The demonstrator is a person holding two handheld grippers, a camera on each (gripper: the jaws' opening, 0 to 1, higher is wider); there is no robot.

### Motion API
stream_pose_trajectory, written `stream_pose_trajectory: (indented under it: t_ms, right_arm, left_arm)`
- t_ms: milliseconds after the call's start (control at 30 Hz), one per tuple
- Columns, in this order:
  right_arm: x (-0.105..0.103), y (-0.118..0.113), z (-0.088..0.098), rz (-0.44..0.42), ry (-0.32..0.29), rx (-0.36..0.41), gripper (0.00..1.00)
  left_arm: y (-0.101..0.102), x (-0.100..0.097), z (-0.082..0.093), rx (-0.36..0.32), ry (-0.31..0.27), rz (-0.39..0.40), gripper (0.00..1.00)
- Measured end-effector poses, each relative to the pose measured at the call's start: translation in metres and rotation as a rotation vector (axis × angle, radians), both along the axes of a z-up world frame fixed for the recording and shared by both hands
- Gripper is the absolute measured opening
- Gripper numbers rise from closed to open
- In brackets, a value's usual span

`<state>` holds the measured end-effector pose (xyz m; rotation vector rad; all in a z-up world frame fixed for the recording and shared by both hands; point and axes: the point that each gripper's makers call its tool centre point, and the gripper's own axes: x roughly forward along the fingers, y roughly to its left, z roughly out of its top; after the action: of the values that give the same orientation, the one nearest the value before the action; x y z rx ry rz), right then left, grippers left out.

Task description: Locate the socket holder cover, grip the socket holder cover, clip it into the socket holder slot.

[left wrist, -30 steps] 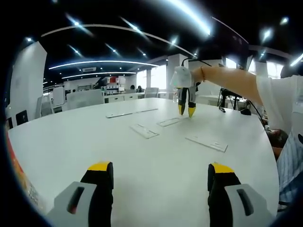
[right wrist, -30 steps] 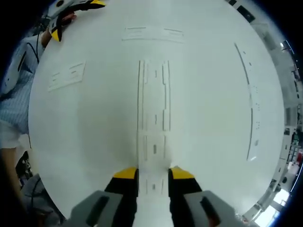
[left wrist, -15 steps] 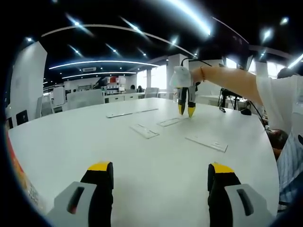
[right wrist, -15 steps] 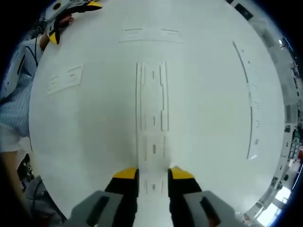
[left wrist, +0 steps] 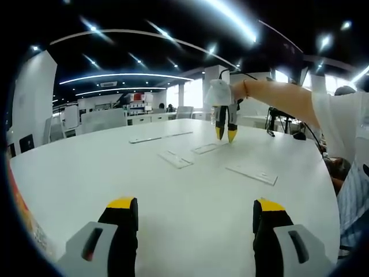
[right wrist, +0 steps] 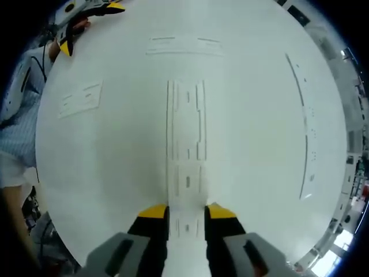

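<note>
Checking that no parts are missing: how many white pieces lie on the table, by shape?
Long channelled piece: 1
Thin long strip: 1
Short flat plates: 2
Total: 4

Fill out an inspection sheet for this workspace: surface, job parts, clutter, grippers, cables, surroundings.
Surface: white table, bare between parts.
Job's things: long white strip lies flat ahead of the right gripper; two short white pieces lie apart from it; a thin long strip lies farther out.
Clutter: nothing seen.
Grippers: left gripper open, hovering low over the table, holding nothing. Right gripper jaws narrowly apart, straddling the strip's near end; grip cannot be told.
Cables: dark cable at the far table edge.
Surroundings: open office, ceiling lights, desks.
</note>
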<state>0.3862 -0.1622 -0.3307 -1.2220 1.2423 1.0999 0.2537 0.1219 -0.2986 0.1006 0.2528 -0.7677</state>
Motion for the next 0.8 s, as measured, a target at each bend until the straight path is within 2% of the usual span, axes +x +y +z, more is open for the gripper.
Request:
stream_pose_trajectory:
  t_ms: [800]
  right_arm:
    - [-0.003,0.014,0.0,-0.004,0.002,-0.032,0.25]
  left_arm:
    - [-0.002,-0.002,0.001,-0.006,-0.004,-0.01,0.82]
